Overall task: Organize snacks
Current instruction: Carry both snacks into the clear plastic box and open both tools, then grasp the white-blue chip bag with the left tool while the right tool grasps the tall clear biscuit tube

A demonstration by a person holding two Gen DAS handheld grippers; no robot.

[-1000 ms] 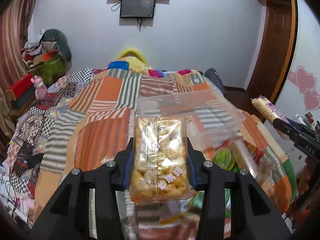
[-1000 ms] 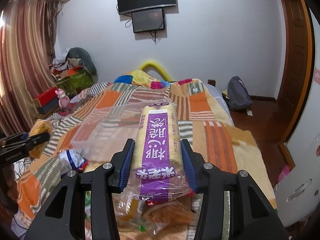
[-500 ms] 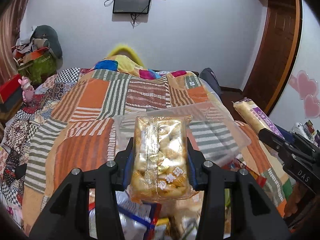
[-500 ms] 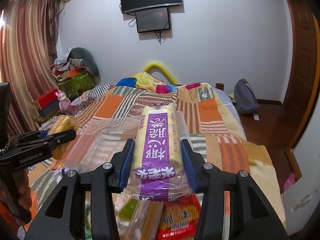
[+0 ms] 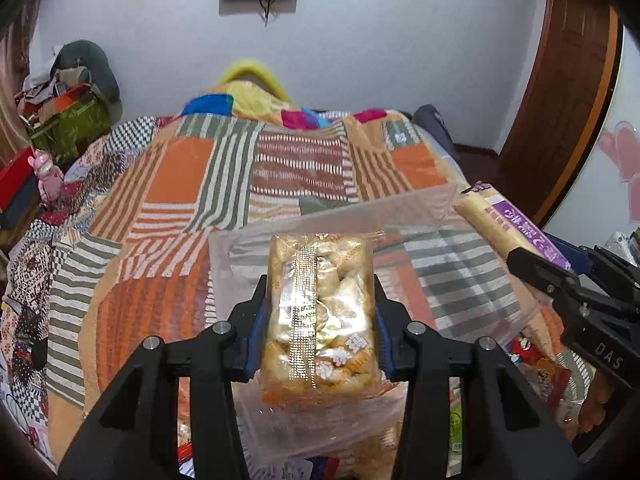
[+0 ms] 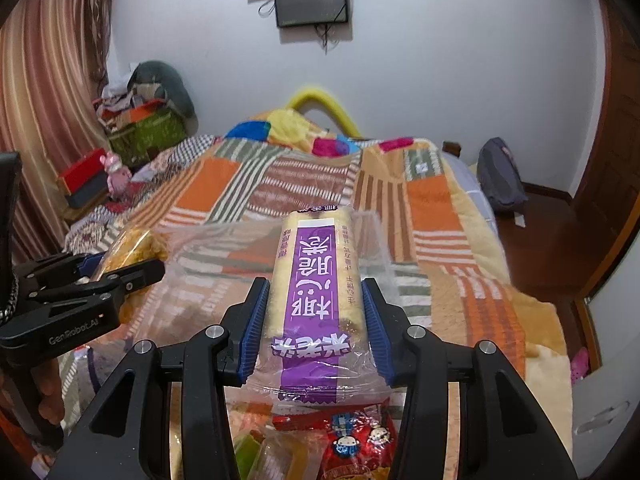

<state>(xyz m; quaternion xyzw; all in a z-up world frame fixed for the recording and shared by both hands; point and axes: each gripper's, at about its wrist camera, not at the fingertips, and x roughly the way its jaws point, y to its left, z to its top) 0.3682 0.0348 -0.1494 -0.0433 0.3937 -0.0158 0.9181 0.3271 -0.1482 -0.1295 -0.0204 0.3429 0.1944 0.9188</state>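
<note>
My left gripper [image 5: 319,320] is shut on a clear golden snack packet [image 5: 320,312] and holds it above a clear plastic box [image 5: 440,248] on the bed. My right gripper [image 6: 316,316] is shut on a long cream packet with a purple label [image 6: 316,280], also held over the clear box [image 6: 208,280]. In the left wrist view the purple packet [image 5: 508,224] and right gripper [image 5: 560,280] come in from the right. In the right wrist view the left gripper [image 6: 112,276] and golden packet [image 6: 132,248] show at the left.
A patchwork striped blanket [image 5: 192,184] covers the bed. Several loose snack packets lie near me, among them a red one [image 6: 352,440]. Boxes and clutter [image 6: 144,128] stand at the far left. A backpack [image 6: 500,180] sits on the floor at the right by a wooden door [image 5: 560,92].
Both grippers have moved closer together over the clear box, each still holding its packet. The right gripper now shows larger in the left wrist view.
</note>
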